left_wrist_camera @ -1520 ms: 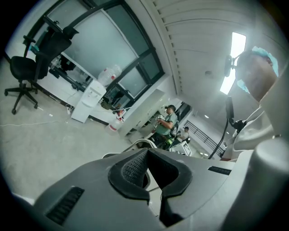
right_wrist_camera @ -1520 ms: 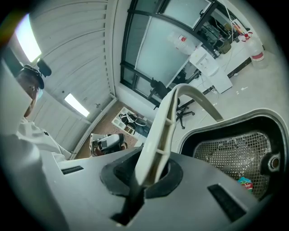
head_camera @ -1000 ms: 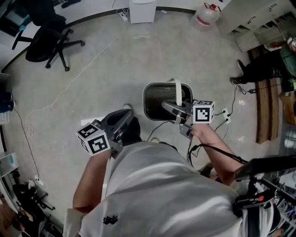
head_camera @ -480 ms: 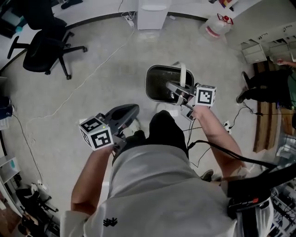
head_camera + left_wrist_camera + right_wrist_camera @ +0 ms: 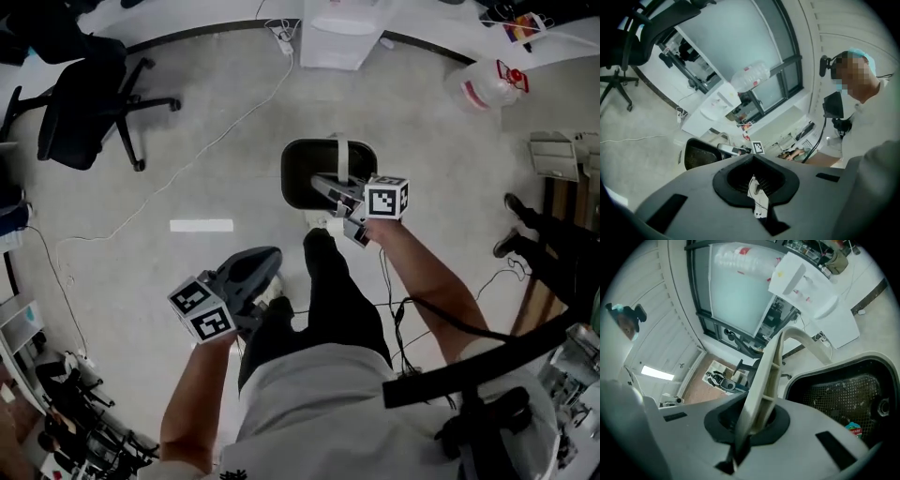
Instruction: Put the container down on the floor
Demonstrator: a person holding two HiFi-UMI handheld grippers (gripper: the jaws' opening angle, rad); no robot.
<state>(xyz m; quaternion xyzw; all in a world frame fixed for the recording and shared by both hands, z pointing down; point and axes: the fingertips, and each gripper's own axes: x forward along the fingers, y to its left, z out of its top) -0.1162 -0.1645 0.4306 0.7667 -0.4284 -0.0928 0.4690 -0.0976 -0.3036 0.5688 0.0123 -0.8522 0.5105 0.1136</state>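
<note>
The container (image 5: 297, 184) is a black bin with a white bail handle (image 5: 341, 158); it hangs low in front of the person's feet. Whether it touches the floor I cannot tell. My right gripper (image 5: 324, 184) reaches over it, shut on the handle. In the right gripper view the handle (image 5: 769, 373) runs upright through my jaws, with the bin's mesh inside (image 5: 843, 390) below. My left gripper (image 5: 269, 258) is held low at the left, away from the bin and shut. In the left gripper view a small white scrap (image 5: 757, 196) shows at its closed seam.
A black office chair (image 5: 80, 103) stands at the back left and a white cabinet (image 5: 342, 33) at the back wall, with a water bottle (image 5: 487, 86) beside it. A white cable (image 5: 187, 159) and a white strip (image 5: 202, 225) lie on the floor. Another person's legs (image 5: 544, 248) are at the right.
The person has stepped forward, one dark leg now stretched toward the bin. The bin, still held by its handle, is farther out in front. The left gripper has sunk lower.
</note>
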